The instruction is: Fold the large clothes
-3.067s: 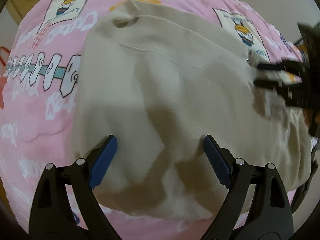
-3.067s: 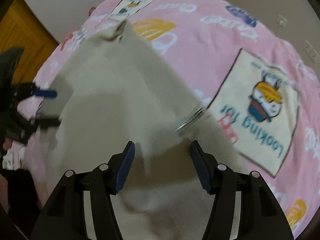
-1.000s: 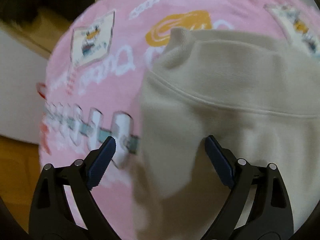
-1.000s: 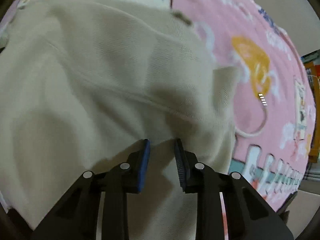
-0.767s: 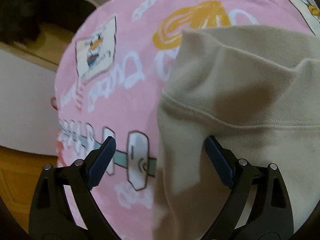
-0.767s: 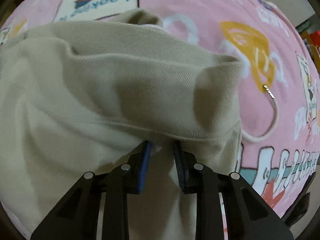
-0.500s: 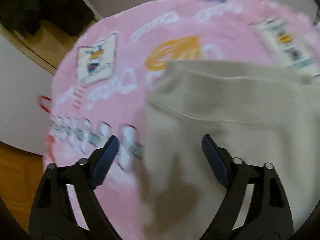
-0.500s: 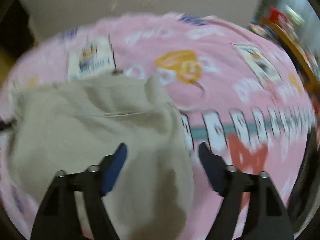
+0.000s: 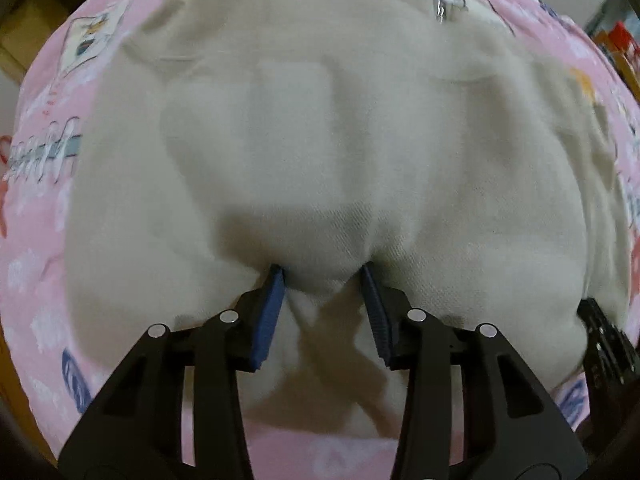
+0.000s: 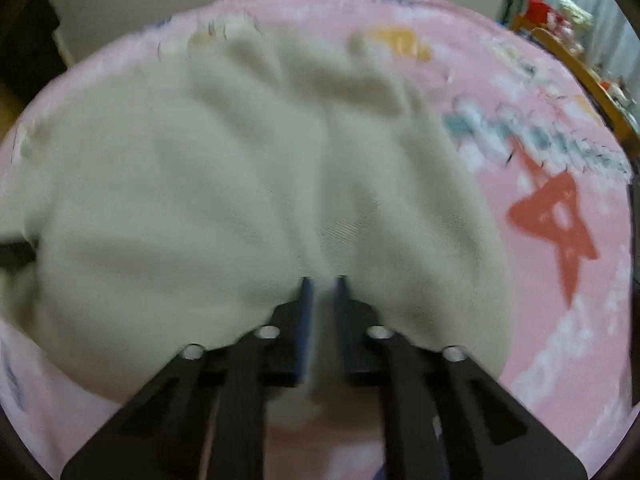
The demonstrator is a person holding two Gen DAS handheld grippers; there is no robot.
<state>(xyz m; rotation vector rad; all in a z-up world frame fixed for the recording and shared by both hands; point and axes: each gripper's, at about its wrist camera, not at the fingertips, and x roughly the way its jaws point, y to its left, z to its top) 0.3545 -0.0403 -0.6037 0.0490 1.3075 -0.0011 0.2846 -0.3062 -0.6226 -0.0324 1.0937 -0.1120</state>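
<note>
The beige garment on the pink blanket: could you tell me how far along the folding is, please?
Done: the beige garment lies doubled on the pink blanket. In hand: left gripper and right gripper are closing on its near edge. Left: the next fold.
</note>
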